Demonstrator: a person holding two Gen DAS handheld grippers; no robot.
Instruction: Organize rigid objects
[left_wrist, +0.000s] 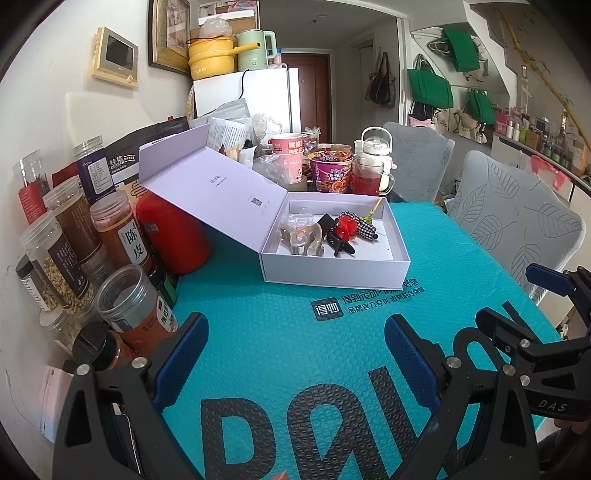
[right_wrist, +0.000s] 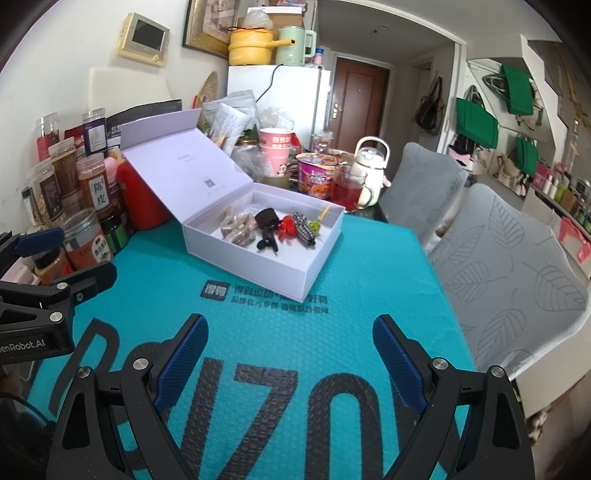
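Note:
A white box (left_wrist: 332, 271) (right_wrist: 255, 264) lies open on the teal mat, its lid (left_wrist: 210, 181) (right_wrist: 177, 162) leaning back. Inside are several hair accessories: a clear beige claw clip (left_wrist: 303, 238) (right_wrist: 236, 229), a black claw clip (left_wrist: 338, 240) (right_wrist: 266, 225), a red flower piece (left_wrist: 345, 226) (right_wrist: 287, 226), a checked bow (left_wrist: 364, 221) (right_wrist: 304, 227) and a green-tipped pin (left_wrist: 373, 208) (right_wrist: 317, 221). My left gripper (left_wrist: 295, 354) is open and empty above the mat, short of the box. My right gripper (right_wrist: 291, 354) is open and empty beside it; it also shows in the left wrist view (left_wrist: 517, 306).
Spice jars (left_wrist: 74, 243) (right_wrist: 85, 192) and a red container (left_wrist: 173, 236) (right_wrist: 142, 199) crowd the left by the wall. Cups, noodle bowls (left_wrist: 330, 171) (right_wrist: 317, 175) and a white kettle (left_wrist: 375, 151) (right_wrist: 369, 162) stand behind the box. Two grey chairs (left_wrist: 513, 218) (right_wrist: 509, 254) line the right.

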